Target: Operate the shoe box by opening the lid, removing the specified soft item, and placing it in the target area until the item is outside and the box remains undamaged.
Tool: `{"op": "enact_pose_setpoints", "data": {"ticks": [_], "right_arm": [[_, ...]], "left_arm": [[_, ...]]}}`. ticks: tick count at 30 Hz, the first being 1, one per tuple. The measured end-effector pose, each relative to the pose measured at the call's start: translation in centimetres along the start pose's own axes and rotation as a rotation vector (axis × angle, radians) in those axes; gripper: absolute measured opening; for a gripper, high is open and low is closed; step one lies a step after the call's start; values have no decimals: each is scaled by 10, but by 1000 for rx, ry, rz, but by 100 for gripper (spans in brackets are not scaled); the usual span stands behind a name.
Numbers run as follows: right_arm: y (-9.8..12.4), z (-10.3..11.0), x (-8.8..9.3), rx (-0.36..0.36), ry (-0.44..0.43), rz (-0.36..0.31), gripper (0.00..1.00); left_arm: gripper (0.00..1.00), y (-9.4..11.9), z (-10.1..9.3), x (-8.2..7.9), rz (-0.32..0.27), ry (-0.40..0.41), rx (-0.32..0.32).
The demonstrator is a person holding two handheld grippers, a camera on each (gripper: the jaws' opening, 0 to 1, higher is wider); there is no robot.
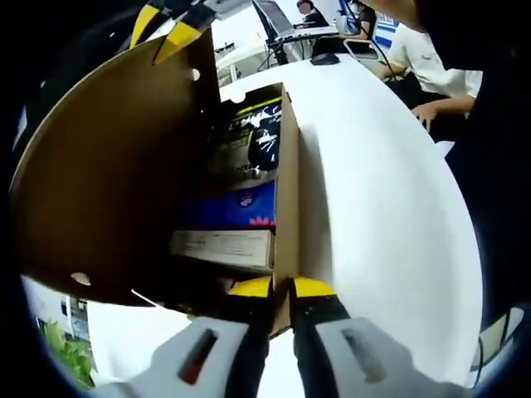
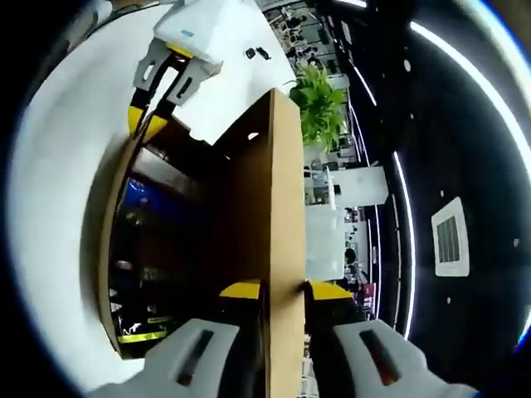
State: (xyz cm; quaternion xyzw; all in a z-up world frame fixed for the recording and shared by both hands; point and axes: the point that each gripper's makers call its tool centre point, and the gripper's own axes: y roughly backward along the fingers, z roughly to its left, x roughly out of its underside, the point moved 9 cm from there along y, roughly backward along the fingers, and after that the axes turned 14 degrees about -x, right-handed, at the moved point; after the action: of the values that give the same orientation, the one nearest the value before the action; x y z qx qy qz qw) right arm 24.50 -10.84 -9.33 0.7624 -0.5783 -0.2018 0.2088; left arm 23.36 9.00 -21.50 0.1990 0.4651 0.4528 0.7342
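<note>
White desk [image 1: 390, 191], office behind. Lid [image 2: 278, 207] held raised, right gripper [image 2: 282, 290] clamped on it; left gripper [image 1: 282, 288] clamped on box wall [image 1: 287, 191]. Next: soft item to be reached inside.

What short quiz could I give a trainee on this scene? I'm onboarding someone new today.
1. True or false: the shoe box lid is shut.
2. The left claw grips: A) the box's side wall, B) a blue packet, C) nothing.
3. Fill in: the right claw clamps the edge of the ___.
Key: 1 false; 2 A; 3 lid.
</note>
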Motion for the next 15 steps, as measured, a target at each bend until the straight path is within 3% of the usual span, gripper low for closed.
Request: {"op": "enact_pose_setpoints", "data": {"ticks": [15], "right_arm": [[-6, -7, 2, 30, 28, 17, 15]], "left_arm": [[6, -1, 0, 0, 14, 10, 15]]}}
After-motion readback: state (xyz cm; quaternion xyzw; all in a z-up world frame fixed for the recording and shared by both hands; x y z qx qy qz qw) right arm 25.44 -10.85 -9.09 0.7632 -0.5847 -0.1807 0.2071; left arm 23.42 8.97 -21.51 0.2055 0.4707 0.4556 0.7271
